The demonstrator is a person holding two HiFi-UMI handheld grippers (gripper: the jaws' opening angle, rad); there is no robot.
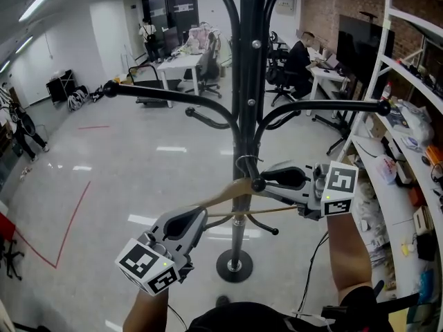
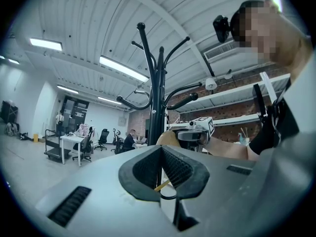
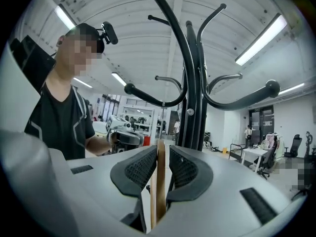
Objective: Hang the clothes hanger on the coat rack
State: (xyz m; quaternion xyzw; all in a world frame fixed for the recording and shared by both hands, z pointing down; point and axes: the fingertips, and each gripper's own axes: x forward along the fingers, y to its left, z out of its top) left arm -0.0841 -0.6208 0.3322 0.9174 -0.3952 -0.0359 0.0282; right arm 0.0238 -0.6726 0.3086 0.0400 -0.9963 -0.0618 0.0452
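Both are closed on the pale wooden clothes hanger [image 1: 225,194]: left gripper [image 1: 197,218] on its thin lower bar, right gripper [image 1: 271,180] on its arm. Its wire hook [image 1: 246,163] sits just beside the pole of the black metal coat rack [image 1: 246,81].

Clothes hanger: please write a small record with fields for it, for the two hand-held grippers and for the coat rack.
object: wooden clothes hanger with a metal hook
left hand-held gripper: shut on a thin wooden part of the hanger
right hand-held gripper: shut on a flat wooden part, seen edge-on
coat rack: black, upright, with curved arms that have ball ends
hook position: close beside the pole
hung already: cannot tell
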